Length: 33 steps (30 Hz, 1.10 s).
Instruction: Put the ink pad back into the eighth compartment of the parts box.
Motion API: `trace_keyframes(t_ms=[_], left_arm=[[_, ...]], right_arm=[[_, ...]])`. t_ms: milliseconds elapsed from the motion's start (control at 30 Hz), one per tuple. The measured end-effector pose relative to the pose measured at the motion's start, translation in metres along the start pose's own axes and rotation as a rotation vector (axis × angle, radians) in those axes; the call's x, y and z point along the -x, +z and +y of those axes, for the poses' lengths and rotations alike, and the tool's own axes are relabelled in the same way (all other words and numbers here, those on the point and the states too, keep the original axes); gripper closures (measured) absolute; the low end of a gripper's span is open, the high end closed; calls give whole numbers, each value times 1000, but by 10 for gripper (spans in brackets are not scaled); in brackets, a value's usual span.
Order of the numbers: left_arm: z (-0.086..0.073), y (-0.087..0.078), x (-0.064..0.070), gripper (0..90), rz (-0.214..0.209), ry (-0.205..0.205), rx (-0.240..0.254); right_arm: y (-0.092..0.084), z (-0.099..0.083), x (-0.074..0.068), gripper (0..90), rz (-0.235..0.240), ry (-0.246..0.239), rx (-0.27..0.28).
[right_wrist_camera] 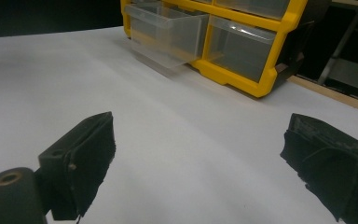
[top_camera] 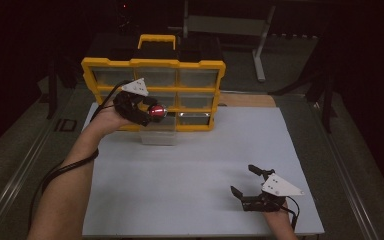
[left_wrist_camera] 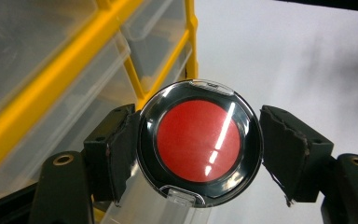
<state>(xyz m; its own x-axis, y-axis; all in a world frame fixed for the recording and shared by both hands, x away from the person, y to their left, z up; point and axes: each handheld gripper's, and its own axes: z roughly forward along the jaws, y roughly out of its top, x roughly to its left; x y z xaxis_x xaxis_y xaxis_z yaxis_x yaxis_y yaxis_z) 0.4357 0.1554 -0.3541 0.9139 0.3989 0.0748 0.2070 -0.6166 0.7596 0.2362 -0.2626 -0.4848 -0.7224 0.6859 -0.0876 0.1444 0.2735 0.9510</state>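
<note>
My left gripper is shut on a round black compact with a red centre, held above the pulled-out clear drawer of the yellow drawer cabinet. In the left gripper view both pads press the rim of the compact, with the cabinet to the left. My right gripper rests near the front right of the white table sheet, jaws wide apart with nothing between them. The right gripper view shows its two pads over bare sheet, the open drawer and the cabinet farther off.
The cabinet has a yellow carry handle and several clear drawers. A grey metal stand is behind the table. Dark floor and rails flank the table on both sides. A black cable trails from the left gripper along the forearm.
</note>
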Motion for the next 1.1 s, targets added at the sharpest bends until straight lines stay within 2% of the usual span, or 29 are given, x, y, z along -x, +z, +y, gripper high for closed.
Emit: trace_keyframes(t_ms=[600, 800, 1000, 1100], left_arm=[[-21, 25, -4, 303, -10, -51, -49], [-26, 32, -6, 302, 14, -66, -77], [-29, 37, -8, 302, 27, -96, -91], [-32, 42, -10, 301, 36, -121, -119]], right_arm=[[-2, 0, 1, 88, -5, -3, -1], [-2, 0, 1, 87, -4, -8, -3], [-2, -1, 1, 88, -4, -7, -4], [-2, 0, 1, 88, -2, -7, -4]])
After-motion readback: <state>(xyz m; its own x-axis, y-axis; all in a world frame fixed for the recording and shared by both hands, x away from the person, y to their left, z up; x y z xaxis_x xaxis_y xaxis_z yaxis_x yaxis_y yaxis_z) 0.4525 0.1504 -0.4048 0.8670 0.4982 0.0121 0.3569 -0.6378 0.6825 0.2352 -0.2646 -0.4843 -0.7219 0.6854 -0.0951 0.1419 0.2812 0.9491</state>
